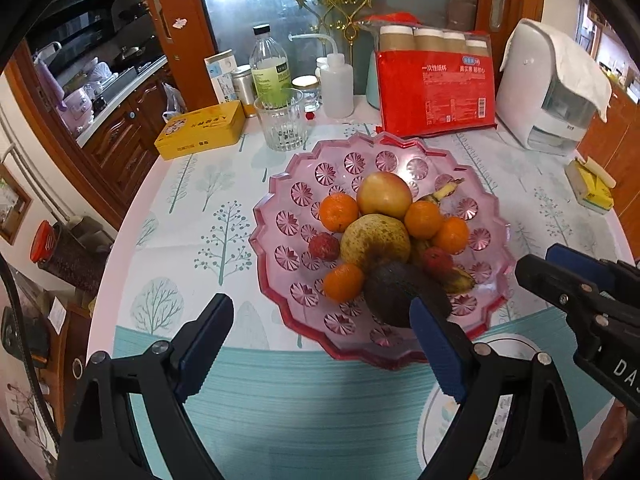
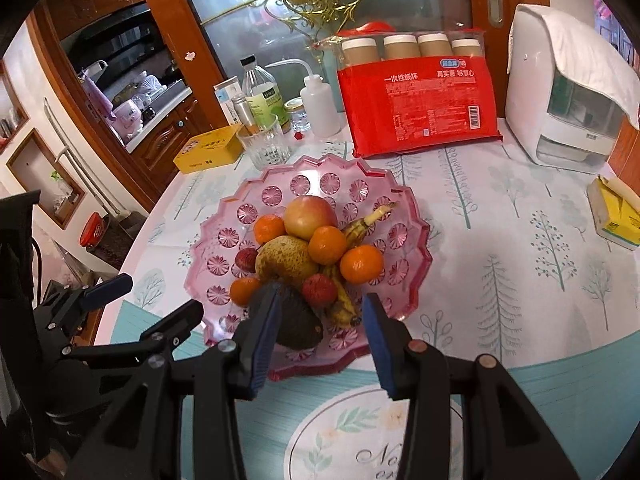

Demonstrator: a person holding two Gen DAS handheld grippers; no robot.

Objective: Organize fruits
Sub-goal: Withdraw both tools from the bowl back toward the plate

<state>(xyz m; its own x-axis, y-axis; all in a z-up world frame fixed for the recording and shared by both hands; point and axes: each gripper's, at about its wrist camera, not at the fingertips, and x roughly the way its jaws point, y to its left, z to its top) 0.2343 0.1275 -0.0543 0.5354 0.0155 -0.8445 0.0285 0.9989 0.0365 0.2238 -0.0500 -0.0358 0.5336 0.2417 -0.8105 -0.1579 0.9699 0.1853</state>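
On the tree-patterned table, the scalloped pink glass fruit dish already holds every fruit in sight, so the sorting looks nearly done and the next move is probably just drawing clear. The spotted yellow banana lies beside the pile, stem pointing away toward the far rim. The left gripper has its fingers spread wide and empty; the right gripper has its fingers narrower, parted, gripping nothing.

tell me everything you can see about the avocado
The avocado is dark, nearly black, with a dull, rough skin, and looks whole. It lies on its side at the near edge of the pink plate, leaning against the speckled pear and beside a tangerine. Gripper fingers partly hide it in both views; nothing grips it.
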